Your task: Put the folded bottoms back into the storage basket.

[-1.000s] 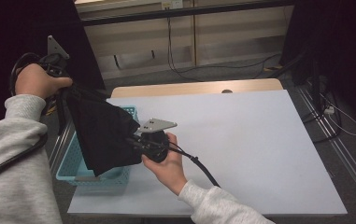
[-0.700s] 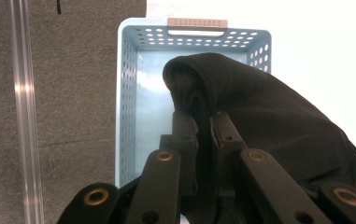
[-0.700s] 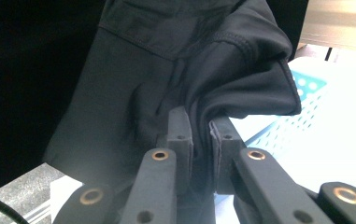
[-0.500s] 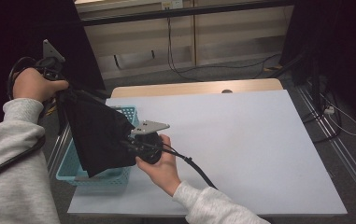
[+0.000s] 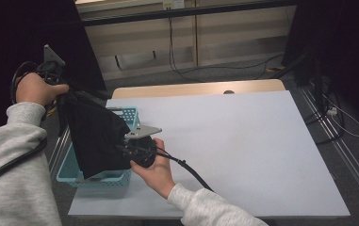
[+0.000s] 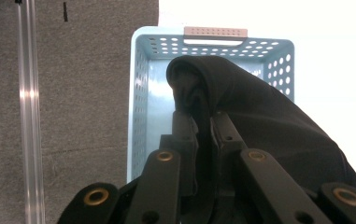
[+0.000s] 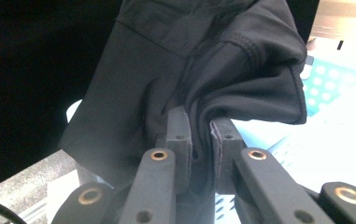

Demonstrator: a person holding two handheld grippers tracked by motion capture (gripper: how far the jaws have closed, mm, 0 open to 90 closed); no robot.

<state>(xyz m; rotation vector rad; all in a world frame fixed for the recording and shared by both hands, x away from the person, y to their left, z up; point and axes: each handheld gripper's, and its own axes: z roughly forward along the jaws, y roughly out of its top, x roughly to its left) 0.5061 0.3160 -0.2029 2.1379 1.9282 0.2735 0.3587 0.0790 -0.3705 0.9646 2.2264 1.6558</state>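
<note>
White tabletop (image 5: 243, 141), light-blue perforated basket (image 5: 129, 114) at its left edge, black curtains and loose floor cables behind.

Both grippers pinch one black garment (image 5: 94, 134), stretched over the basket and covering most of it: left gripper (image 5: 61, 89) holds the raised corner, right gripper (image 5: 129, 149) the lower edge, just beside the basket's rim.

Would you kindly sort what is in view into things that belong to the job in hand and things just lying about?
In the job:
black garment
left gripper
right gripper
blue basket

Lying about:
cables on the floor
table
</note>
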